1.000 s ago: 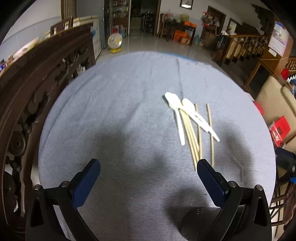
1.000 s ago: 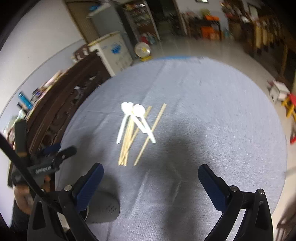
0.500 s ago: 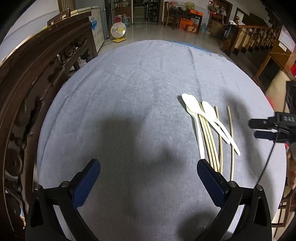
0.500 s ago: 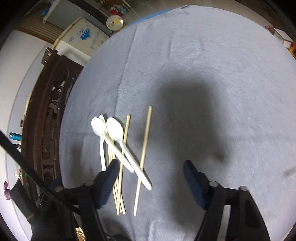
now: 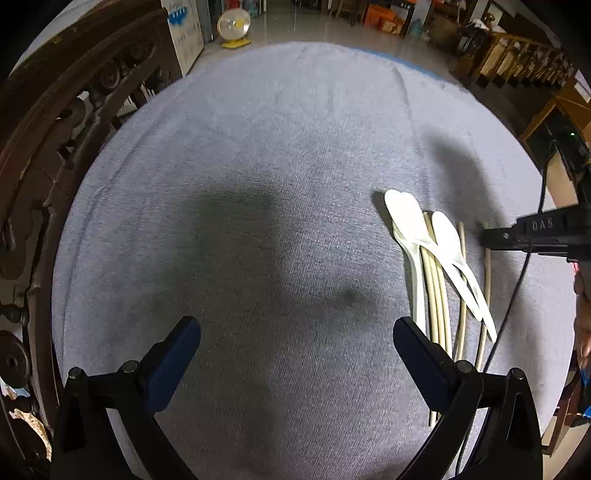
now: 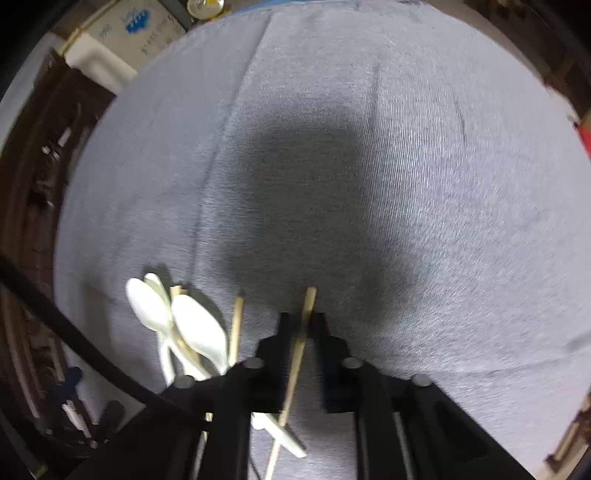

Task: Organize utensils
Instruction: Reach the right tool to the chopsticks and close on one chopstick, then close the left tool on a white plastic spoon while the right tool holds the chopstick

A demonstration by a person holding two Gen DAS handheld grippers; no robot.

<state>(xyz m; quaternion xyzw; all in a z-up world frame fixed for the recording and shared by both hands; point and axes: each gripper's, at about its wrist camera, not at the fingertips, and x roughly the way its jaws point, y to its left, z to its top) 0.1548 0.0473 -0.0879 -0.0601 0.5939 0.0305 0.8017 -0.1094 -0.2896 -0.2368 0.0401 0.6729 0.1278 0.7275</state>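
Observation:
Two white plastic spoons (image 5: 436,240) lie across several pale wooden chopsticks (image 5: 439,295) on the right of a grey cloth-covered round table (image 5: 258,184). My left gripper (image 5: 295,343) is open and empty, low over the cloth left of the pile. My right gripper (image 6: 302,325) is shut on the rightmost chopstick (image 6: 308,299), which runs between its fingers. The spoons (image 6: 184,317) and another chopstick (image 6: 236,321) lie just left of it. The right gripper's fingers (image 5: 517,234) also show at the right edge of the left wrist view.
A dark carved wooden chair back (image 5: 55,129) stands along the table's left edge. A black cable (image 5: 517,288) hangs over the chopsticks' right side. A fan (image 5: 232,26) and furniture stand on the floor beyond the table.
My right gripper has dropped onto the pile and closed around the rightmost chopstick. My left gripper has moved lower and closer to the cloth, still open.

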